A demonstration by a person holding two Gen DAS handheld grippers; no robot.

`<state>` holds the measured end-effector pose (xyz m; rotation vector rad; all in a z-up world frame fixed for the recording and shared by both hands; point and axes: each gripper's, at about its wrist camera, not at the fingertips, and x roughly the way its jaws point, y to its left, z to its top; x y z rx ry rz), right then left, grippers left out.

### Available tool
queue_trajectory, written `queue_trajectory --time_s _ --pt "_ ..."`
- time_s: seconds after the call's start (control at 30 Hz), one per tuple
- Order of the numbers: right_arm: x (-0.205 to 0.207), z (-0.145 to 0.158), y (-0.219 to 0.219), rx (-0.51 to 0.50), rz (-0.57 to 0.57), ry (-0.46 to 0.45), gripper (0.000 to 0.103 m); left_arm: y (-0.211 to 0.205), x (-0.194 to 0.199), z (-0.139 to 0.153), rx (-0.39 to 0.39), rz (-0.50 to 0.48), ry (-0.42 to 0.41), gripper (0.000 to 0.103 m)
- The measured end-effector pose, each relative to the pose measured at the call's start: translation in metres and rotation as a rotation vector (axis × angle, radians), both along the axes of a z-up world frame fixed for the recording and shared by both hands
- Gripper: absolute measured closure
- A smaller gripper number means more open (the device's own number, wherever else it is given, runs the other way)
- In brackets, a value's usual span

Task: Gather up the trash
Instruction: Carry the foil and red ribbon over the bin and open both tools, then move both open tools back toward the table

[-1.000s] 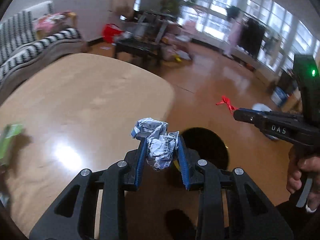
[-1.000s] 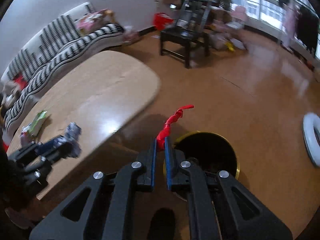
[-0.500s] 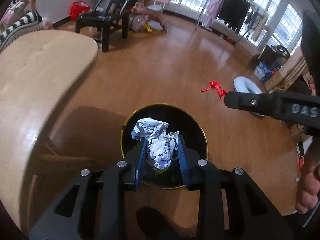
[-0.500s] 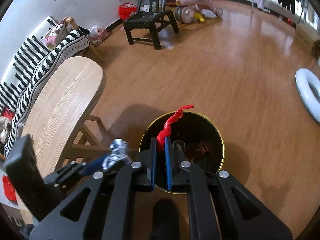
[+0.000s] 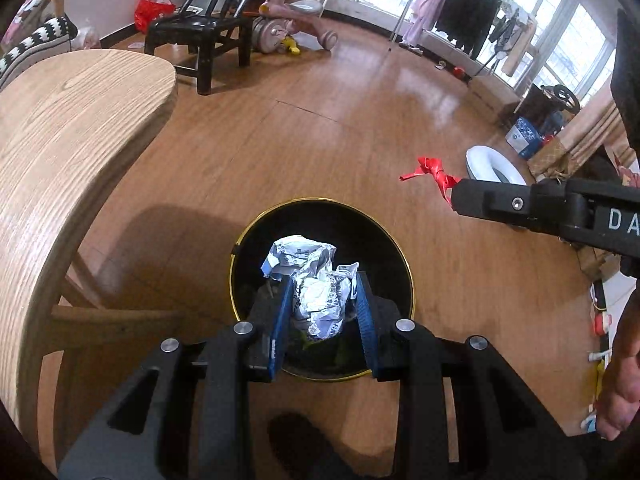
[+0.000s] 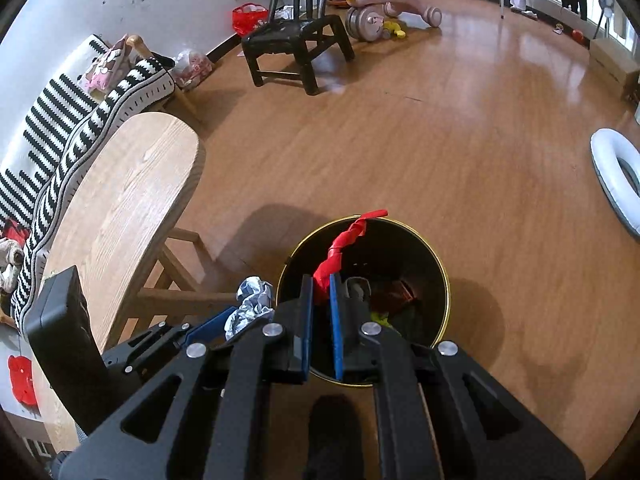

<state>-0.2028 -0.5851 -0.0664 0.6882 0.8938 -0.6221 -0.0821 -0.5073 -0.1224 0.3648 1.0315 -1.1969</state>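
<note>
My left gripper (image 5: pixel 322 300) is shut on a crumpled silver wrapper (image 5: pixel 316 280) and hangs over the mouth of a black bin with a gold rim (image 5: pixel 394 240). My right gripper (image 6: pixel 321 292) is shut on a twisted red wrapper (image 6: pixel 344 240) above the same bin (image 6: pixel 440 268), which holds several scraps. In the left wrist view the right gripper (image 5: pixel 454 196) reaches in from the right with the red wrapper (image 5: pixel 430 170) at its tip. In the right wrist view the left gripper (image 6: pixel 240 316) and its silver wrapper (image 6: pixel 252 300) sit at the bin's left edge.
A light wooden table (image 5: pixel 60 128) stands left of the bin, a striped sofa (image 6: pixel 80 120) behind it. A black chair (image 6: pixel 296 44), a pink ride-on toy (image 6: pixel 384 0) and a white ring (image 6: pixel 616 184) lie on the wooden floor. A person's hand (image 5: pixel 618 392) shows at right.
Both grippers swung away from the table and tilted down until the bin lay under them, still gripping their wrappers. Over the last half second they have held still.
</note>
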Motion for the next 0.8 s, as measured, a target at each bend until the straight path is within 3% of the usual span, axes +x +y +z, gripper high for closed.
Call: queue_trajectory --time_s 0.33,0.4,0.57,0.67,0.73,0.77,0.8 --pt "-0.005 -0.001 -0.003 -0.001 -0.013 -0.002 0.094 0.001 -0.003 0.000 -0.010 -0.013 -0.001 0.071" --pt "-0.005 -0.001 -0.003 -0.001 -0.022 -0.002 0.094 0.000 -0.004 0.001 -0.011 -0.019 -0.004 0.066" --pt "-0.010 0.000 -0.008 0.000 -0.047 -0.008 0.094 0.000 -0.005 0.002 -0.025 -0.023 -0.004 0.043" --pt "-0.014 0.000 -0.010 -0.001 -0.062 -0.010 0.092 0.002 -0.003 0.004 -0.029 -0.015 -0.004 0.037" --pt "-0.015 0.001 -0.010 -0.003 -0.066 -0.014 0.074 0.004 -0.001 0.006 -0.027 -0.011 -0.007 0.030" --pt "-0.015 0.002 -0.008 -0.006 -0.068 -0.018 0.045 0.007 0.001 0.008 -0.028 -0.004 -0.014 0.022" --pt "-0.015 0.006 -0.007 -0.022 -0.074 -0.027 0.031 0.011 0.003 0.010 -0.027 0.003 -0.023 0.019"
